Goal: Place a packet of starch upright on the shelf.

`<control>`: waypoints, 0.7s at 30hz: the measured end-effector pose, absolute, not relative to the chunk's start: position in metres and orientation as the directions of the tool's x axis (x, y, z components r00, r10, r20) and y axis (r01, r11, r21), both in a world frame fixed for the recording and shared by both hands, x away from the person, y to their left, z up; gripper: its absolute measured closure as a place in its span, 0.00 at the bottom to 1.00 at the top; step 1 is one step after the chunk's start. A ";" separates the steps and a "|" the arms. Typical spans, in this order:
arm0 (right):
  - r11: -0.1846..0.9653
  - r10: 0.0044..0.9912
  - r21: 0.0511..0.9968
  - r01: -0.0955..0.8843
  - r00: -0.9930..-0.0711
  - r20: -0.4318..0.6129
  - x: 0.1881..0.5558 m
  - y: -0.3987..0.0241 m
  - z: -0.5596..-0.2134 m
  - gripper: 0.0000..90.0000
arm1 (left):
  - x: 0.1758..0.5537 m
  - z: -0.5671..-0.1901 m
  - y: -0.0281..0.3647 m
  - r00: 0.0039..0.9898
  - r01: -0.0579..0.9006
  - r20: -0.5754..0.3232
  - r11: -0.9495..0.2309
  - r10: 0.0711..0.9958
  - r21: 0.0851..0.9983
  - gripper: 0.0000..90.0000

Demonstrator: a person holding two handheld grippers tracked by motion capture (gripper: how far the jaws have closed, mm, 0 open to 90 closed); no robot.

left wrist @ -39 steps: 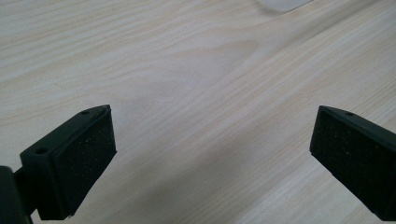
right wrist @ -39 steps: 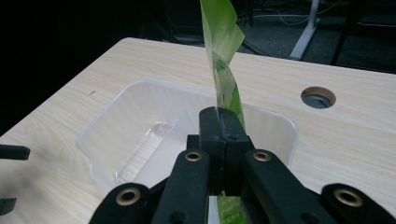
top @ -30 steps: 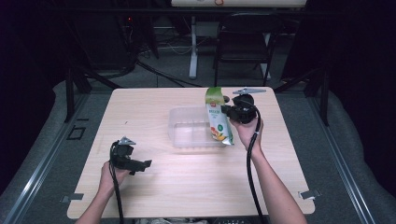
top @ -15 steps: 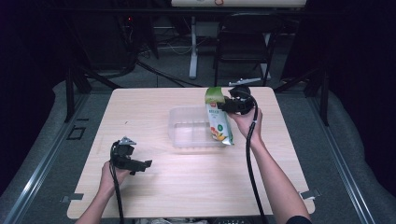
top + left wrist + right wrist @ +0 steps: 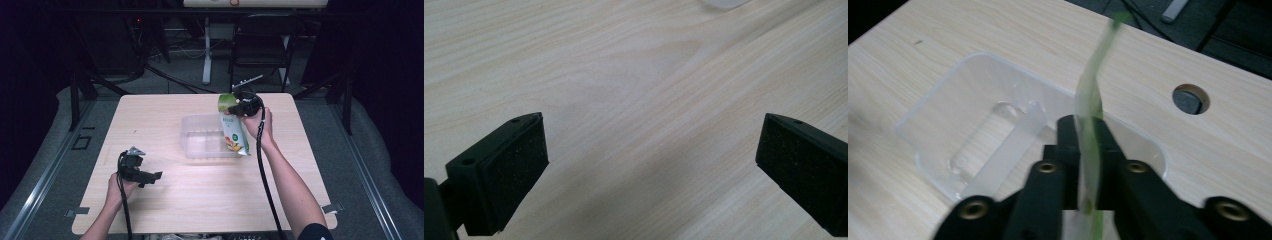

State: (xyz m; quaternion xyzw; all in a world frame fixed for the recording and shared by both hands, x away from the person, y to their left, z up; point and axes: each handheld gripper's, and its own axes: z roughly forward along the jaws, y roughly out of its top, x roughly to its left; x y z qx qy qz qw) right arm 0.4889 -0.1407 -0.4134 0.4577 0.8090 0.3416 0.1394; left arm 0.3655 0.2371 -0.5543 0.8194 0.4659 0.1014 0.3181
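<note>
Right gripper [image 5: 239, 108] shifted up and right in the high view, toward the table's far edge. Its jaws have just closed again, now clamped on the green snack pouch's [image 5: 234, 127] top edge. Pouch went with it, lower end over the clear plastic tray's [image 5: 200, 145] right edge.

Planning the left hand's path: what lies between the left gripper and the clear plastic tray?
Bare wooden table: in the high view nothing lies between the left gripper and the clear plastic tray.
</note>
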 end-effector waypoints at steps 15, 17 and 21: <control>0.175 0.797 0.749 0.639 -0.538 0.273 0.462 -0.149 -0.404 1.00 | 0.366 -0.554 0.236 0.552 0.696 -0.128 -0.371 0.824 0.614 0.00; 0.158 0.801 0.764 0.626 -0.533 0.272 0.459 -0.149 -0.402 1.00 | 0.366 -0.554 0.236 0.551 0.696 -0.127 -0.370 0.825 0.616 0.00; 0.120 0.811 0.792 0.599 -0.519 0.270 0.456 -0.149 -0.403 1.00 | 0.366 -0.554 0.235 0.557 0.690 -0.120 -0.377 0.822 0.618 0.00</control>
